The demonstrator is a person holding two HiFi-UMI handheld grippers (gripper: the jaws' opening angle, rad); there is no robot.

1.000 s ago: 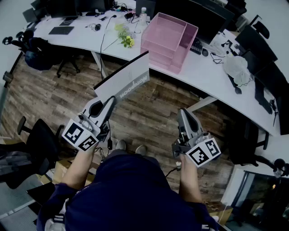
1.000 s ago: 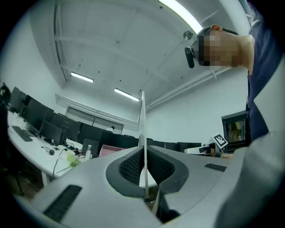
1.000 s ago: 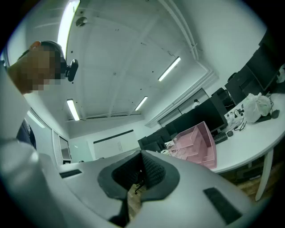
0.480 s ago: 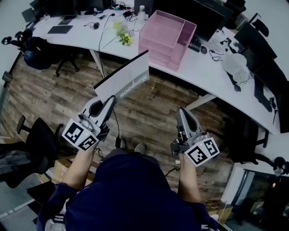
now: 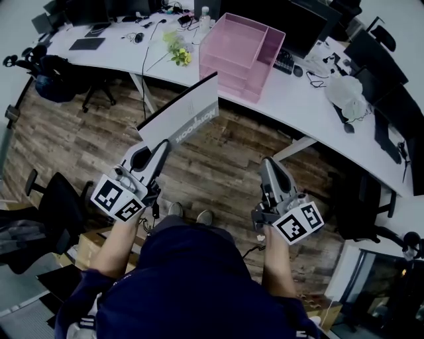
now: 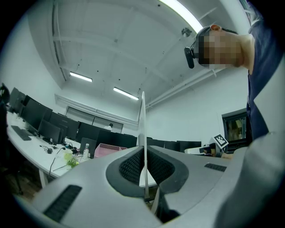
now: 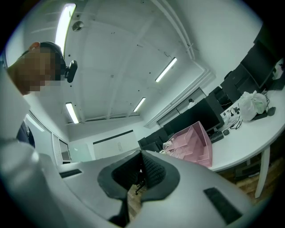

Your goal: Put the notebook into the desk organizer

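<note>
Nearest, the person's dark top fills the bottom of the head view and hides the floor under it; two shoe tips (image 5: pixel 189 213) just show past it. There are two grippers, each with one marker cube. The left gripper (image 5: pixel 161 149) is clamped on the one notebook (image 5: pixel 182 119), whose lower edge is buried between the pads. The notebook stands on edge and slants up and away over the floor, its cover print too tilted to read surely. In the left gripper view the notebook (image 6: pixel 143 129) is only a thin upright line, so neither face shows, and its top runs up against the ceiling. The right gripper (image 5: pixel 267 165) is level beside it, well apart, and its own view shows the pads (image 7: pixel 149 169) together with nothing between them. Between the notebook's far corner and the desk (image 5: pixel 298 99) lies a strip of bare wooden floor (image 5: pixel 225 152). One chair (image 5: pixel 56 198) stands at the left, half cut off. On the desk, close to its near edge, stands the one pink organizer (image 5: pixel 242 49). Its top is open, with stacked trays on its front and a narrow side bay; the lower trays are mostly hidden. To its left lie yellow flowers (image 5: pixel 177 49) and one bottle (image 5: pixel 204 16), to its right bare desk, then a white bag (image 5: pixel 346 99). The monitors behind are cut off by the frame.
</note>
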